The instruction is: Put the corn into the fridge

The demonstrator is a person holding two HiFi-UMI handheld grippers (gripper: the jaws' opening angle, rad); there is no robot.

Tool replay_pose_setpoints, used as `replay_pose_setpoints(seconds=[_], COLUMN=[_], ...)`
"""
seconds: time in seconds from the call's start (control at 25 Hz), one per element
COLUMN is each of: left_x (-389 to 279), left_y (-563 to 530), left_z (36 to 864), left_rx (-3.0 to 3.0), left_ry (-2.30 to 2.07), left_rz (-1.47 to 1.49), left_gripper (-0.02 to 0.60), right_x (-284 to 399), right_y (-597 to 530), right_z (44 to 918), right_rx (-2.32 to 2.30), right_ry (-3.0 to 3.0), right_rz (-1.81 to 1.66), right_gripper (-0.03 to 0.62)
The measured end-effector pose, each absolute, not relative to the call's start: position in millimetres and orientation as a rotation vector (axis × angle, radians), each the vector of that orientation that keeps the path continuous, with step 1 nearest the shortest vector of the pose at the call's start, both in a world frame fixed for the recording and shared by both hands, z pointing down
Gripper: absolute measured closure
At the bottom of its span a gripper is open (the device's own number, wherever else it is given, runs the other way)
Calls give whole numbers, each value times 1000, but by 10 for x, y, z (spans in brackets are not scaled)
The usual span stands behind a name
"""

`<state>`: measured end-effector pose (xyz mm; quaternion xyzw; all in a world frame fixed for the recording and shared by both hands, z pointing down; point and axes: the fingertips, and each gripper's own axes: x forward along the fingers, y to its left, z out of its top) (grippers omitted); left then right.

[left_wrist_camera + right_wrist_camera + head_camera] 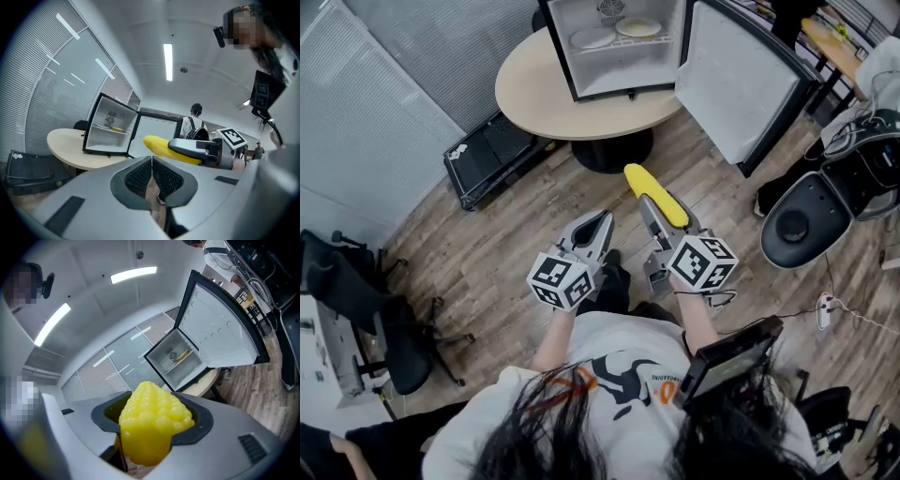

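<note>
My right gripper (659, 208) is shut on a yellow corn cob (654, 193), whose tip sticks out past the jaws toward the fridge; the corn (152, 425) fills the right gripper view. The corn (164, 148) also shows in the left gripper view, to the right. The small fridge (623, 42) stands on a round beige table (534, 89) with its door (741, 80) swung wide open to the right. Two plates (614, 33) lie on its upper shelf. My left gripper (598, 225) is shut and holds nothing, left of the right one.
A black folded cart (492, 155) lies on the wood floor left of the table. A black office chair (806, 220) and bags stand at the right, another chair (366, 309) at the left. A person with a backpack (194, 124) stands far off.
</note>
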<state>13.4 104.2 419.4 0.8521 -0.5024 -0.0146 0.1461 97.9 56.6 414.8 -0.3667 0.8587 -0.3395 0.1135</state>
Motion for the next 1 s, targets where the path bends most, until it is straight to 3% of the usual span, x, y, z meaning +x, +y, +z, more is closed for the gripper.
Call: replay_pose_setpoints(seconds=[1.0], left_x=[-603], left_y=[-784], left_z=[4465], left_rx=[2457], left_ry=[-1293], left_rz=[-6], left_gripper=[569], right_x=[371], right_y=[-1083], right_z=[4565], right_rx=[-1255], right_ry=[2422], right_rz=[-1119], right_gripper=[326])
